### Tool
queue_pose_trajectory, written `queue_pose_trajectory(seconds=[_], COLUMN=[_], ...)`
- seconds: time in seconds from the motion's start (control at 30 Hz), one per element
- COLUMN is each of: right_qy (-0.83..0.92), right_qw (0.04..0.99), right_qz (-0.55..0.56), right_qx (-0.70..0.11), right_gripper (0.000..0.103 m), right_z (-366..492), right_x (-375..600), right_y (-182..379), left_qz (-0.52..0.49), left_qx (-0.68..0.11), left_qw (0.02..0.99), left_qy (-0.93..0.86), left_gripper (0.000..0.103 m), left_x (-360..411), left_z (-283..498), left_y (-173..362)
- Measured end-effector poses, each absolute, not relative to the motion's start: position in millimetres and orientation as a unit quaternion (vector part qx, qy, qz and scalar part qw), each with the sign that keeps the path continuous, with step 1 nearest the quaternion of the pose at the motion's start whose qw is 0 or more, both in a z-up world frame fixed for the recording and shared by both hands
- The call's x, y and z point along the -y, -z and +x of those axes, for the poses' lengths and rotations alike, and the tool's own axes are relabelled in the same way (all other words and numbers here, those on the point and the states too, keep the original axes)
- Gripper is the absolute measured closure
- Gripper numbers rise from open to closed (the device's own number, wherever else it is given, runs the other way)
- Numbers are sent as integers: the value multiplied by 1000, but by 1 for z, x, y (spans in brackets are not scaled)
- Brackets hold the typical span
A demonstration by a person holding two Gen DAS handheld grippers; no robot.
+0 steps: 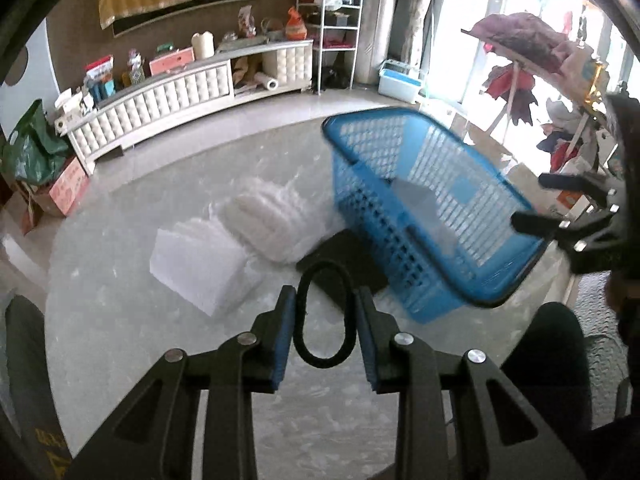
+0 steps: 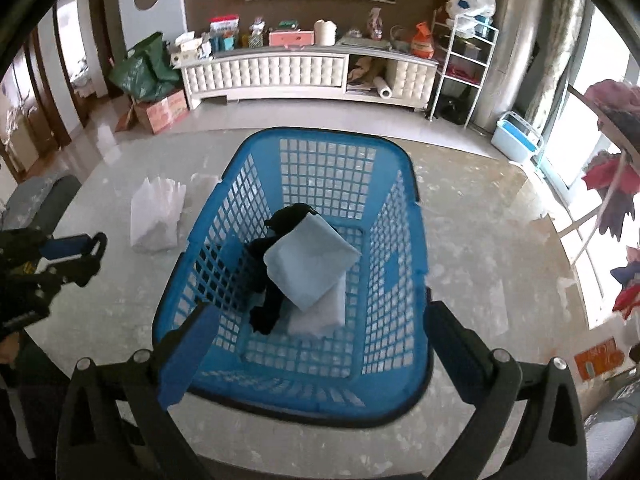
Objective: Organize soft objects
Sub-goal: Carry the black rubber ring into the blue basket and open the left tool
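Fingers of the left gripper pinch a black loop; right gripper gapes over the blue basket.

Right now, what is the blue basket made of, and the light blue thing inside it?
The blue basket looks like hard, slightly shiny plastic: its walls are a stiff molded grid of holes. The light blue thing looks like soft matte cloth, probably a folded towel, with rounded folded edges.
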State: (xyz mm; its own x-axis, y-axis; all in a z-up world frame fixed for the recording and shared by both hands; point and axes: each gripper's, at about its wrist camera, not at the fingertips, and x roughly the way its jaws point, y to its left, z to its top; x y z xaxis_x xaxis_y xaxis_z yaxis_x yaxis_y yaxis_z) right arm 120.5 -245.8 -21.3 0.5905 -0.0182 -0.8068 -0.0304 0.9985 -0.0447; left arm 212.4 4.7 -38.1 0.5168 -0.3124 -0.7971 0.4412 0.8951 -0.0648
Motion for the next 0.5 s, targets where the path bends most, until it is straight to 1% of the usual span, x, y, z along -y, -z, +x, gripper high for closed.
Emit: queue_pose_trajectory(seconds=[0.27, 0.5], right_qy=[0, 9], right_qw=[900, 903], right_qz=[6, 18], right_qx=[-436, -430], right_gripper=[0, 0], right_z=[106, 99], right_x=[266, 282], right_y=[20, 24], left_qz=[90, 101], left_qx=[-418, -416], left_qw=[875, 871], left_qy=[226, 243], left_gripper=[76, 76], left_x=[31, 70], left_z=[208, 214], left_y=[-1, -13])
